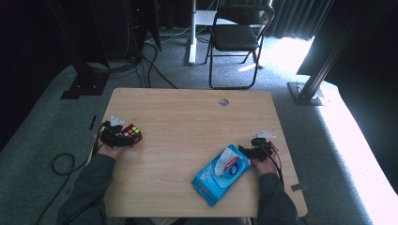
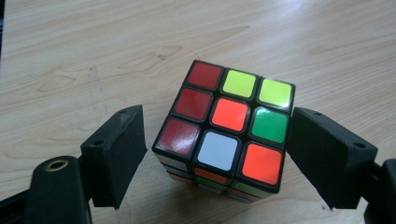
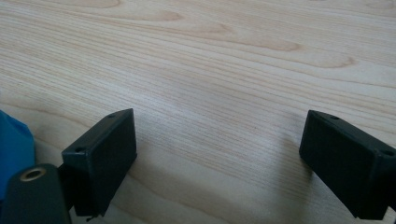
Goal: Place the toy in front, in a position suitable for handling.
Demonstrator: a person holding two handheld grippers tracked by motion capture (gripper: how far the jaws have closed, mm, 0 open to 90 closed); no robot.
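A scrambled colour cube (image 1: pixel 133 133) rests on the wooden table (image 1: pixel 187 117) near its left edge. My left gripper (image 1: pixel 126 138) stands open around it. In the left gripper view the cube (image 2: pixel 224 135) sits between the two black jaws of my left gripper (image 2: pixel 217 119), with a small gap at the left jaw and the right jaw close against it. A blue pack of wet wipes (image 1: pixel 221 173) lies at the front right. My right gripper (image 1: pixel 248 151) is just right of the pack, open over bare wood (image 3: pixel 219 121). The pack's blue corner (image 3: pixel 14 149) shows beside the left jaw.
A round cable hole (image 1: pixel 224 101) sits near the table's far edge. A black folding chair (image 1: pixel 237 37) stands on the carpet beyond the table. Cables (image 1: pixel 61 164) trail on the floor to the left. Bare wood lies between the cube and the wipes.
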